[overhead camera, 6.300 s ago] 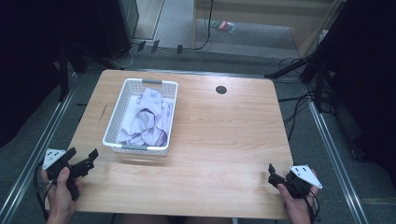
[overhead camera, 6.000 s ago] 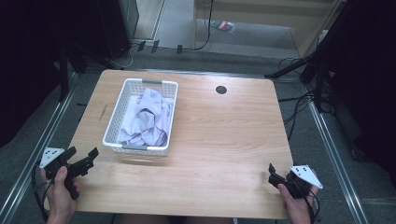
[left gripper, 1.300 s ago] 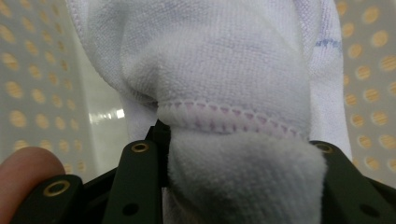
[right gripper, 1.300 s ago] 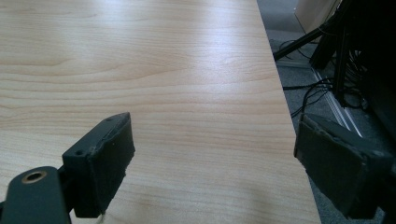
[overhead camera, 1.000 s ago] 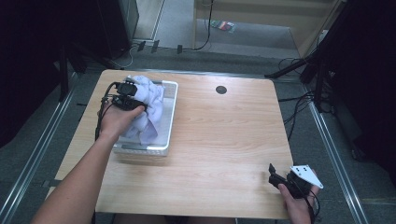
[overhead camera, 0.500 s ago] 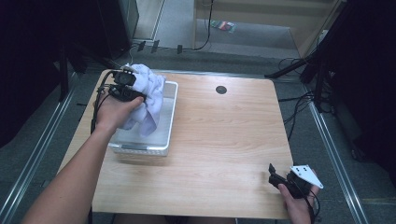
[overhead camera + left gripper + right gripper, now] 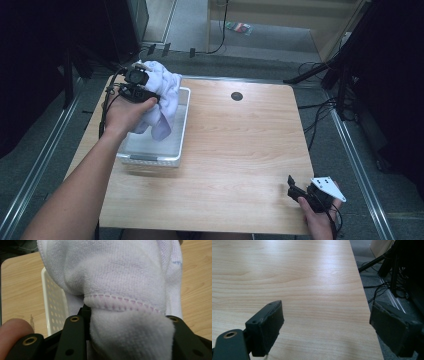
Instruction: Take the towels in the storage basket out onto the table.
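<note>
Between the jaws of my left hand-held gripper point(image 7: 125, 340) sits a bunched fold of white towel point(image 7: 117, 277), pinched tight. The left gripper view shows what the high view cannot: the terry weave, a pink stitched hem running across just above the jaws, and my thumb point(image 7: 13, 330) at the lower left corner. Behind the cloth on that side I see the perforated wall of the white basket point(image 7: 53, 307).

From the high view I get the layout instead. My left hand-held gripper point(image 7: 140, 90) is raised over the basket's far end, and the towel point(image 7: 162, 97) hangs from it, its lower end dropping inside the basket point(image 7: 150, 159). Its floor below my hand looks bare. It lies near the left edge of the tabletop point(image 7: 240, 150), well apart from my other hand.

My right hand-held gripper point(image 7: 295, 192) rests at the near right corner, jaws spread wide and holding nothing. The right gripper view shows it point(image 7: 324, 325) with plain wood grain ahead, and the tabletop's right edge point(image 7: 359, 290) running past the right-hand jaw, with cables on the floor beyond. Open wood stretches between the two grippers; a small dark round hole point(image 7: 237, 96) sits near the far edge.
</note>
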